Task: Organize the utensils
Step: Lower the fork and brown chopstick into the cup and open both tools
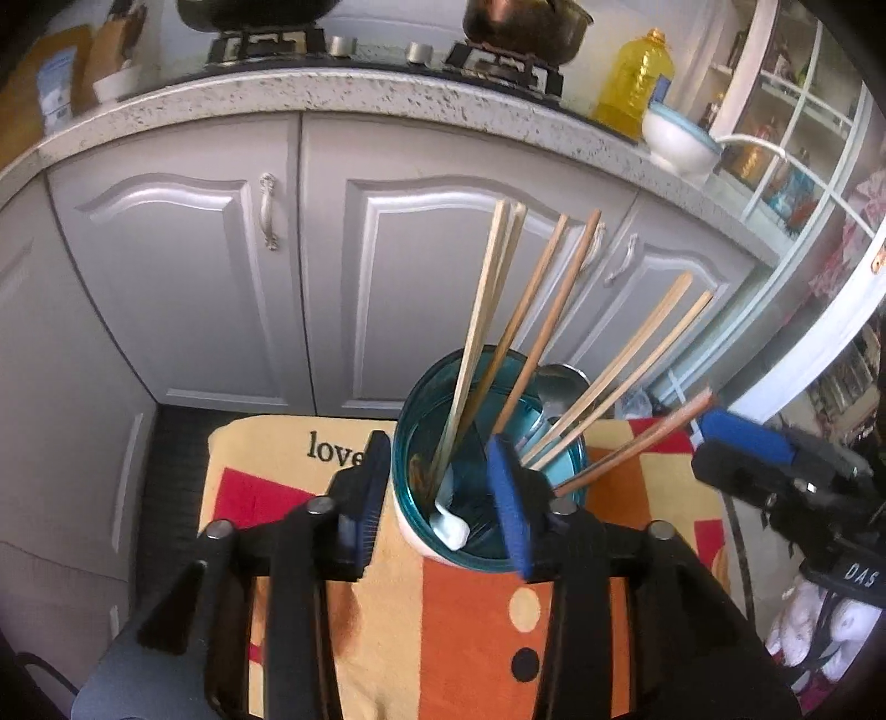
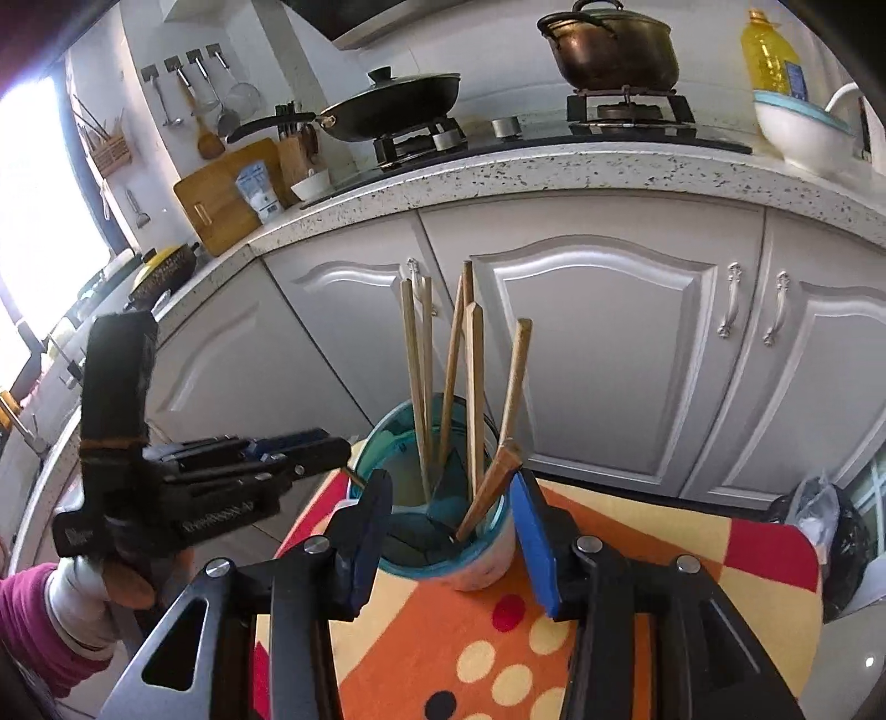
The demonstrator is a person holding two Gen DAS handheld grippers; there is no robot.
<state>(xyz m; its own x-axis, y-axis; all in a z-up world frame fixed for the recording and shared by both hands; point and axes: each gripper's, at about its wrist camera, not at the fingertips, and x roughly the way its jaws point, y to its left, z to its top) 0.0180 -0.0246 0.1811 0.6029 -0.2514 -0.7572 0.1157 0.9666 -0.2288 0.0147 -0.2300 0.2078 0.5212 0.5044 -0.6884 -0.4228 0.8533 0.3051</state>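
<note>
Plainly, the left gripper (image 1: pixel 440 482) stood released, its blue pads parted at the near rim of the teal holder (image 1: pixel 421 531) and pressing on nothing, the right-hand pad at the rim and the other just beside the outer wall. The right gripper (image 2: pixel 451 512) was likewise released, jaws spread to either side of the same holder (image 2: pixel 487 559) without touching it. No earlier picture was given. The holder stood upright on a patterned orange, red and cream cloth (image 1: pixel 459 626) bearing the word "love". From it rose eight wooden chopsticks (image 1: pixel 482 310), as far as the left view allowed counting, fanned in four loose pairs, with one metal spoon (image 1: pixel 559 385) and one white ceramic spoon (image 1: pixel 451 529) among them. Behind ran grey cabinet doors (image 2: pixel 598 354) under a speckled counter (image 2: pixel 554 169), where two burners carried one black lidded pan (image 2: pixel 398 102) and one copper pot (image 2: pixel 614 47); one oil bottle (image 2: pixel 769 55) and one white bowl (image 2: pixel 797 133) stood at the far right.
</note>
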